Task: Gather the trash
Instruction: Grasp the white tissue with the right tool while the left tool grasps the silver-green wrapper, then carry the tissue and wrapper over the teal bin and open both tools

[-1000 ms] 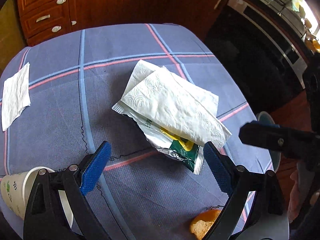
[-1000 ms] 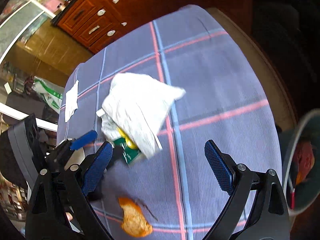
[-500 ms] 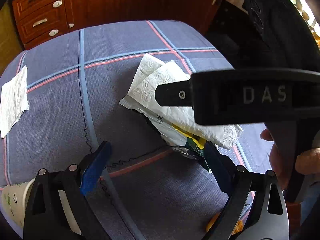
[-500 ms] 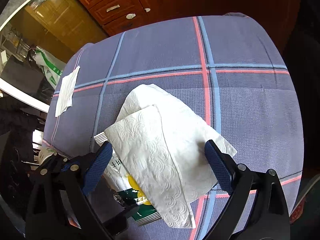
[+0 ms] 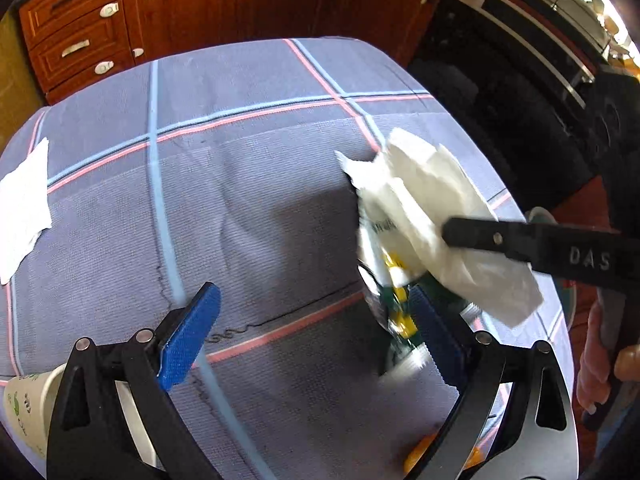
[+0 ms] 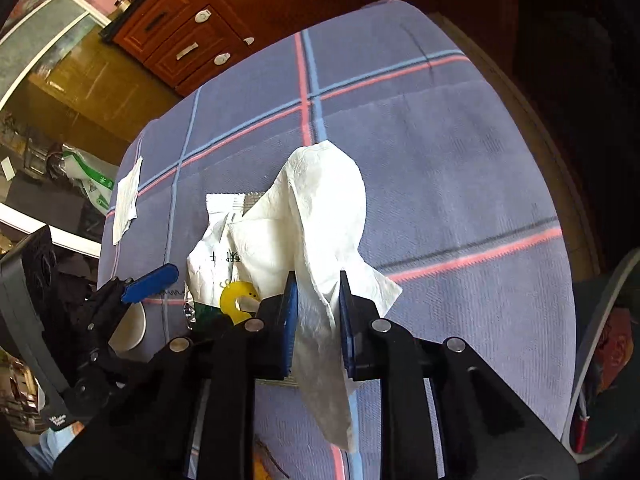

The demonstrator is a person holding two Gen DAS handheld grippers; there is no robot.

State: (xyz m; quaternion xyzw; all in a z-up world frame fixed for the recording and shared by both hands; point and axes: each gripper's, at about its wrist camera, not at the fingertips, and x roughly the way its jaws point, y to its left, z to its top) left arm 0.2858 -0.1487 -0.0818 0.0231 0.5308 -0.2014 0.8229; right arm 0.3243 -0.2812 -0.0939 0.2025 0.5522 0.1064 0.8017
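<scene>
Left wrist view: left gripper released, jaws spread over the bench. Paper napkin and snack wrapper, earlier flat at centre, now bunched at 3 o'clock under the right gripper's arm. Second napkin at 9 o'clock, unmoved.

Right wrist view: right gripper, jaws just closed, grasping the paper napkin; snack wrapper at 9 o'clock, touching it.

Daylight is falling across the blue checked cloth tabletop; the crumpled white paper napkin is smearing with motion blur, fisheye edges bending and darkening.
</scene>
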